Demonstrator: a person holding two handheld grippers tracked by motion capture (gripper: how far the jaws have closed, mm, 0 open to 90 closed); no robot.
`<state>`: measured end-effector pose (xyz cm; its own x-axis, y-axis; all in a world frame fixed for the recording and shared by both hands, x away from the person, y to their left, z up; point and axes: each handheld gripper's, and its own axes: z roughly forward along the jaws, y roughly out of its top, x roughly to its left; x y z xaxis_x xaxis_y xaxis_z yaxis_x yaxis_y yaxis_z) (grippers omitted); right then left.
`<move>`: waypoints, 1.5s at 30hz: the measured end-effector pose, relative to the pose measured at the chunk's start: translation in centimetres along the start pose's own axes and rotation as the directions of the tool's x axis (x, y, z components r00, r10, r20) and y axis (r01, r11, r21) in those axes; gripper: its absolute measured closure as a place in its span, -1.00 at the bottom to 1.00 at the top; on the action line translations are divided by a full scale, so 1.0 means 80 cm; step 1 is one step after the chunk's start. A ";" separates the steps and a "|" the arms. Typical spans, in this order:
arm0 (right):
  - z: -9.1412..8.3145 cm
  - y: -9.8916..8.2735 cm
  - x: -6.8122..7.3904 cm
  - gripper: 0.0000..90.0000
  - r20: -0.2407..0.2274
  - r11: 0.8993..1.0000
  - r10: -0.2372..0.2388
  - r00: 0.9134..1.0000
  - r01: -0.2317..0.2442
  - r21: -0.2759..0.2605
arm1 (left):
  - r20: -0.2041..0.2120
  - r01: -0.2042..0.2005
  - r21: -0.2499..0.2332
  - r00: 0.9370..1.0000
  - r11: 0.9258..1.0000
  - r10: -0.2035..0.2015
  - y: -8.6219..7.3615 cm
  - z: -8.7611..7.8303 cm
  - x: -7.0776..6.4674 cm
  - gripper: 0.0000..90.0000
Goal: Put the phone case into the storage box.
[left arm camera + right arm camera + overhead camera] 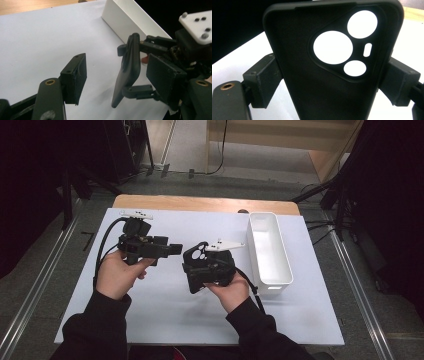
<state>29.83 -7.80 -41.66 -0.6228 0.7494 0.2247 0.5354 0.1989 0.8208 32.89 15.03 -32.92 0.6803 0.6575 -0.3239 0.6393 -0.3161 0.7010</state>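
- Phone case [324,82], black and soft-looking, sits clamped by its two long edges between the pads of your right gripper [202,265]; the right gripper view looks into its inner side, with the camera cut-outs near the top edge.
- Your right gripper's jaws are pinching the case, one pad [265,80] on each side, and the case stands roughly upright above the white table sheet [165,315].
- In the high view the case [196,254] is just beside the white bin [270,252], on the bin's near-left side, held above the sheet and not touching the bin.
- Your left gripper [172,249] points at the case from the side away from the bin; its jaws are spread, with nothing pressed between them.
- In the left gripper view the case [128,72] shows edge-on, tilted, in the gap between your left gripper's two pads [76,77]; the near pad stands clear of it, and I cannot tell whether the far pad touches it.
- The white bin [125,22] lies just behind the case in that view, its long wall running away from you.
- Your two hands hold the grippers near each other, both on the left of the bin.
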 end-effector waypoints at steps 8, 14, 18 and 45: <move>-0.008 0.004 -0.015 -0.75 -0.058 1.000 -0.002 0.998 0.002 0.002 | 0.069 -0.097 0.019 0.993 0.995 0.096 -0.005 0.004 0.005 -0.42; -0.018 0.009 -0.028 -0.75 -0.119 1.000 -0.030 0.992 0.030 -0.002 | 0.106 -0.191 0.007 0.976 0.981 0.190 -0.011 0.009 0.008 -0.42; -0.025 0.013 -0.032 -0.75 -0.149 0.998 -0.062 0.987 0.062 -0.003 | 0.139 -0.221 0.026 0.967 0.975 0.215 -0.016 0.016 0.012 -0.42; -0.039 0.020 -0.057 -0.75 -0.246 0.990 -0.125 0.961 0.137 0.034 | 0.148 -0.288 0.033 0.949 0.957 0.280 -0.059 0.046 0.021 -0.53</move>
<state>31.77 -12.88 -39.78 -0.8059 0.5400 0.2426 0.4637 0.3212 0.8257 32.32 15.13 -39.08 0.8773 0.4342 -0.2048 0.4279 -0.5140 0.7434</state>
